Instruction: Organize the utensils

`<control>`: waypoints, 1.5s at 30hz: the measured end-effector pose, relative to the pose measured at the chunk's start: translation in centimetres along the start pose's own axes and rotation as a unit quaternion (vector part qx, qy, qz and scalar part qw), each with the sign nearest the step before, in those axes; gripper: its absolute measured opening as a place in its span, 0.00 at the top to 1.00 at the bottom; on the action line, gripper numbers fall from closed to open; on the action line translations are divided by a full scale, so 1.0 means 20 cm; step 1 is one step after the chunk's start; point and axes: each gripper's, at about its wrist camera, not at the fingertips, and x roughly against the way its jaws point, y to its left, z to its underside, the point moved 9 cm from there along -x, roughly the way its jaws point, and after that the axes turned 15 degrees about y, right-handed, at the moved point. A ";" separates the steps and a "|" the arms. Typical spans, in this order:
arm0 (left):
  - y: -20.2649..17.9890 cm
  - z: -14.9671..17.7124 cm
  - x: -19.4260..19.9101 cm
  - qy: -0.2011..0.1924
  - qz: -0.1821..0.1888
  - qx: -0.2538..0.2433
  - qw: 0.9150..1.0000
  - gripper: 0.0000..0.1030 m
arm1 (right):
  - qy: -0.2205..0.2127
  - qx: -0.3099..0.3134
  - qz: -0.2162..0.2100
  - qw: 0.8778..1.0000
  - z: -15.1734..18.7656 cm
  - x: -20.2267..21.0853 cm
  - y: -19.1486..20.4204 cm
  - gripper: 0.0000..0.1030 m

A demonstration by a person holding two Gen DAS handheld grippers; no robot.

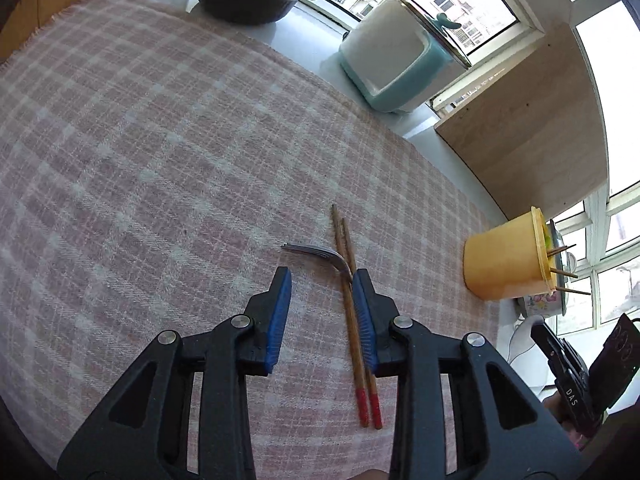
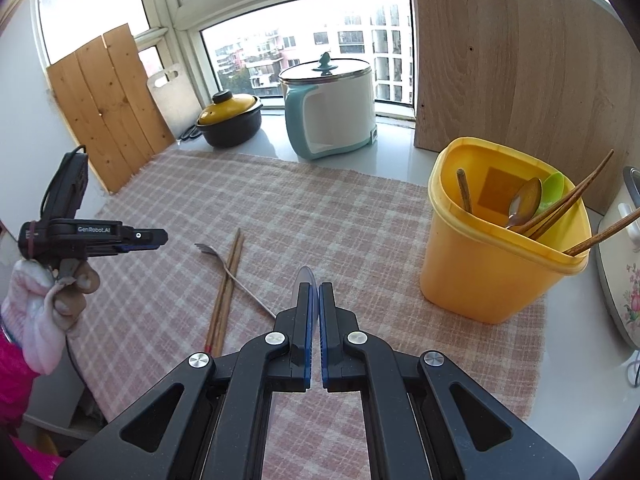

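The counter (image 2: 392, 148), under a checked cloth (image 2: 340, 216), bears a yellow holder (image 2: 492, 264) at far right, already stocked with chopsticks and spoons. A chopstick pair (image 1: 352, 312) lies mid-cloth beneath a crossing fork (image 1: 316, 253). Left gripper (image 1: 322, 276): jaws partly open, empty, hovering over the pair. Right gripper (image 2: 314, 286): jaws closed on a thin pale utensil (image 2: 306, 276), probably a spoon, short of the holder. Step in hand: collection. Next, presumably, the left jaws straddle the chopsticks clear of the fork.

Fork (image 2: 232, 270) crossing chopsticks (image 2: 226, 290), flat on cloth.
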 end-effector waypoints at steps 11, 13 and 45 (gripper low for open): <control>0.05 -0.08 -0.14 0.025 -0.003 0.109 0.994 0.61 | 0.002 0.006 -0.011 1.000 0.03 -0.01 0.00 0.98; 0.04 -0.08 -0.17 0.023 -0.007 0.119 0.993 0.61 | 0.003 0.010 -0.014 1.000 0.04 -0.01 0.01 0.98; -0.02 -0.17 -0.32 -0.055 -0.081 0.135 0.986 0.85 | 0.014 0.049 -0.059 0.997 0.13 -0.01 -0.14 0.98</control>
